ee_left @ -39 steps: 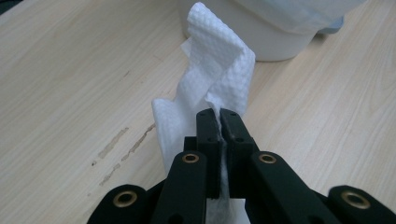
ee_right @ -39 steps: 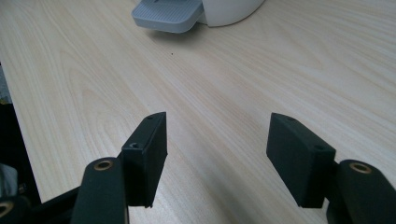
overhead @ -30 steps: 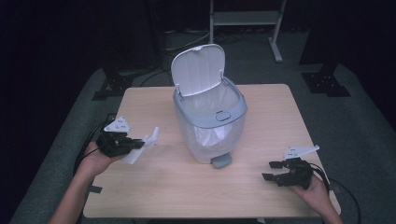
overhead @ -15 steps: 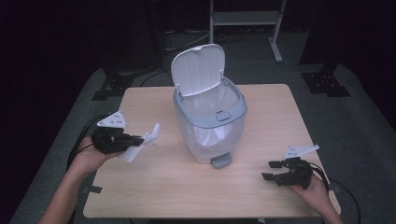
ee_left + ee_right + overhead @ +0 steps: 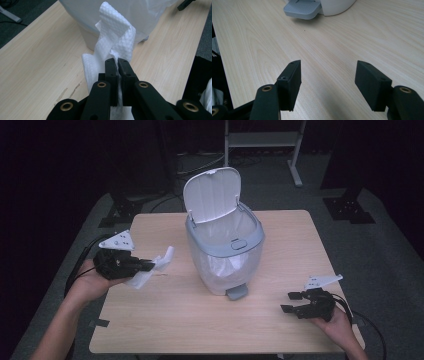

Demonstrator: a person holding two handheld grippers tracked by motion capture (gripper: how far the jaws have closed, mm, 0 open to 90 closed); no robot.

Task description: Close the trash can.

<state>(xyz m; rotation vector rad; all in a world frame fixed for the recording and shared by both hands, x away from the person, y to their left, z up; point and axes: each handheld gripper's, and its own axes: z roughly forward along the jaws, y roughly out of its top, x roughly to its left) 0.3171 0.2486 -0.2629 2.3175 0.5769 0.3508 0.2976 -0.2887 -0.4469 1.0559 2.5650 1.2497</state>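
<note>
Right now I have the left gripper [image 5: 150, 265] at about nine o'clock on the worktop [image 5: 165, 330], its fingers [image 5: 111, 72] pinched tight on a white paper towel [image 5: 152, 270]. From the left gripper view the towel [image 5: 116, 37] stands up in a crumpled fold above the fingertips and hangs down below them too, clear of the wood. The gripper points toward the pedal bin [image 5: 225, 255] at the centre of the worktop, near it but not touching.

The bin is the main thing between my two hands. Its lid [image 5: 212, 195] is tipped up and back toward twelve o'clock, so the mouth is open, and a clear liner bag [image 5: 225, 227] shows inside the rim. Its grey foot pedal [image 5: 236, 292] sticks out at the base toward six o'clock. From the left gripper view the bin's lined wall [image 5: 135, 15] rises directly behind the towel, so the wall itself stands in the way at this height.

My right gripper [image 5: 295, 302] sits at about four o'clock, near the worktop's front edge, with its fingers [image 5: 290, 82] spread wide and nothing between them. In the right gripper view the pedal [image 5: 303, 10] lies ahead at roughly eleven o'clock, with bare wood between.

Beyond the worktop, at twelve o'clock, a metal stand [image 5: 262, 140] rests on the grey floor, and black cables trail from both grippers.
</note>
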